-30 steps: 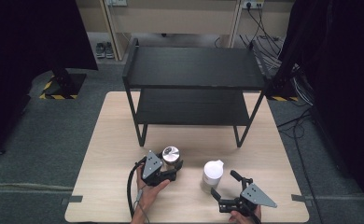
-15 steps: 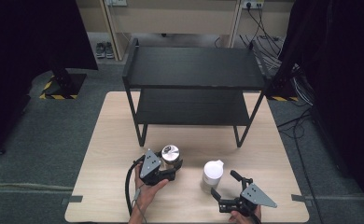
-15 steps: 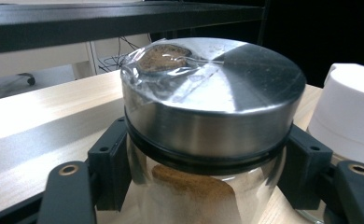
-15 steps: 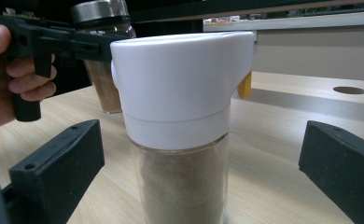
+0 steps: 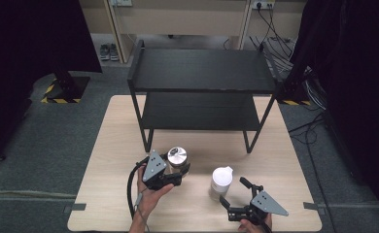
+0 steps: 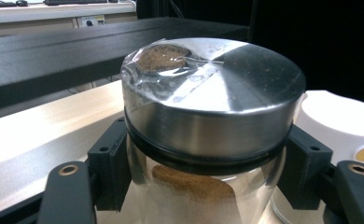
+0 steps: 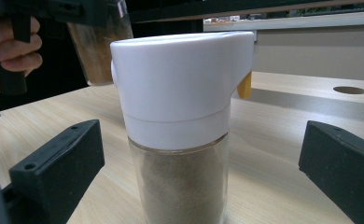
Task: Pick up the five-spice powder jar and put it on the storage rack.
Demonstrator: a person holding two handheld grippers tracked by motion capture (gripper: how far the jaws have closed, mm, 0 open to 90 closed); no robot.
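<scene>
A glass jar (image 5: 178, 157) with a shiny metal lid and brown powder inside sits between the jaws of my left gripper (image 5: 177, 165), which is shut on it just below the lid (image 6: 213, 116). In the right gripper view the jar (image 7: 98, 46) hangs clear of the tabletop. A glass shaker (image 5: 221, 181) with a white cap and tan powder stands on the table to the right. My right gripper (image 5: 234, 192) is open just behind it, and its jaws stand wide on either side of the shaker (image 7: 180, 116) without touching it.
A black two-tier metal rack (image 5: 202, 68) stands on the far half of the light wooden table (image 5: 110, 141). Grey floor surrounds the table, with cables at the back right. The table's front edge runs close under both hands.
My left gripper has shifted slightly up and away with the jar. The right gripper and the shaker have stayed put.
</scene>
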